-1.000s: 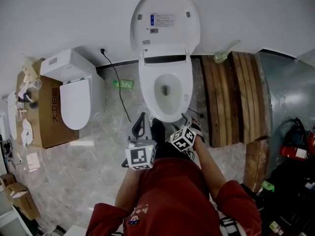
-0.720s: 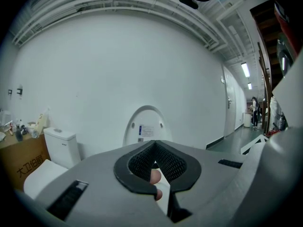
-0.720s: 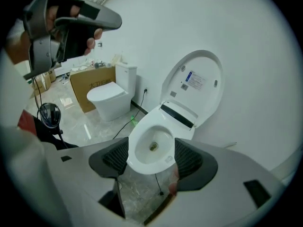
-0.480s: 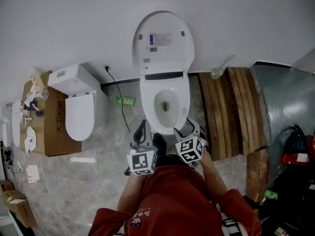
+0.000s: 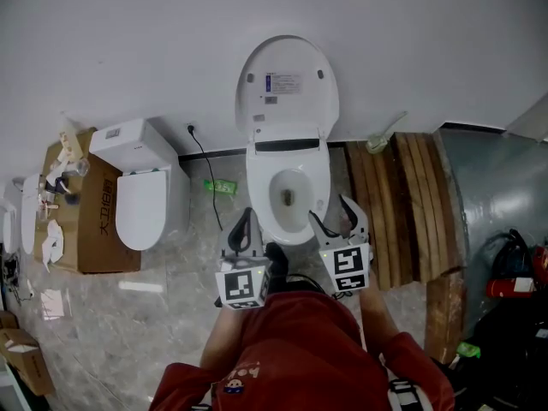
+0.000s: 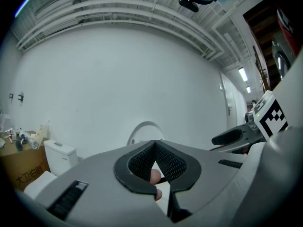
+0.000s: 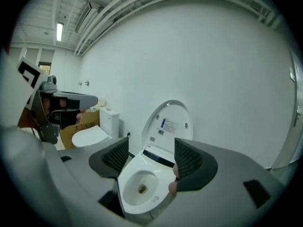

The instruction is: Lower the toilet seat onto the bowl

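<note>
From the head view, the seat (image 5: 288,84) stood raised at the far side, upright against the white wall (image 5: 128,50), with a label on its face. The bowl (image 5: 291,195) below it was uncovered. The person, in red clothes, stood at the near end of the bowl and held both grippers low over the floor (image 5: 171,281). The left gripper (image 5: 246,216) was just left of the bowl's near edge, and its jaws were pressed together. The right gripper (image 5: 331,212) was just right of the bowl's near edge, and its jaws were spread apart. Neither of them touched the seat, which was well apart from both. A second toilet (image 5: 141,199) with its lid down stood to the left, with a box (image 5: 81,217) beside it further left. Planks (image 5: 398,199) lay on the floor to the right of the bowl.

In the left gripper view, the two jaws met at their tips and held nothing. The person's fingers showed through the gap behind the tips. The top of the raised seat rose beyond the jaws, against the wall.

In the right gripper view, the jaws stood wide apart and empty. Between them, further away, I saw the uncovered bowl, and the raised seat above it.
</note>
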`<state>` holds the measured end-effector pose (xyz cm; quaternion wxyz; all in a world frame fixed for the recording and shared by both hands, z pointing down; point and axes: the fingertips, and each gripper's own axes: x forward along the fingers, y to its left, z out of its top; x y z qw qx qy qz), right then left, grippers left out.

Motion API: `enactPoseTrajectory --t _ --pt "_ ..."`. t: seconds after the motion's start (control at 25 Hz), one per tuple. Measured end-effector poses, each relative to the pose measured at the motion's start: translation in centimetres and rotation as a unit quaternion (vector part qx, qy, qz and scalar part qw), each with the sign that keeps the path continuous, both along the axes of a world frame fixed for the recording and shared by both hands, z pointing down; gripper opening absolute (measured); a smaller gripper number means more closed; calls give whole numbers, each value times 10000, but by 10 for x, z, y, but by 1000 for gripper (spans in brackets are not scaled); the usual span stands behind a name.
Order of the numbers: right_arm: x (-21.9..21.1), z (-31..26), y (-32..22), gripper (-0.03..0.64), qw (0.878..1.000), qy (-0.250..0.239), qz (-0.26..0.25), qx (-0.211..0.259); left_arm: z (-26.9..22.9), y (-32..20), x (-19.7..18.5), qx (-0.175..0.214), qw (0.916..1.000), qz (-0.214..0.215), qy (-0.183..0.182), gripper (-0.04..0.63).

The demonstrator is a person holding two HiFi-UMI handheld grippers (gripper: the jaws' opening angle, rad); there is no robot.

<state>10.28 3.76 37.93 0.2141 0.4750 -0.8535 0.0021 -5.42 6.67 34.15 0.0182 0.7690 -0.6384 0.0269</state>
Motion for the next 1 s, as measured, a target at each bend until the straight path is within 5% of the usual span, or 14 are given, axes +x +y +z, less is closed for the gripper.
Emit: enactPoseTrajectory --t 0.28,0.44,1.0 --pt "0 -84 -4 272 9912 -347 167 1264 -49 0 -4 534 9983 -68 208 12" --pt "-4 -108 -3 272 9821 -432 137 1827 -72 0 -9 804 9967 -137 20 12" --pt "-3 -114 -5 272 9786 -719 314 1900 -96 -1 -12 979 9951 -101 -62 12"
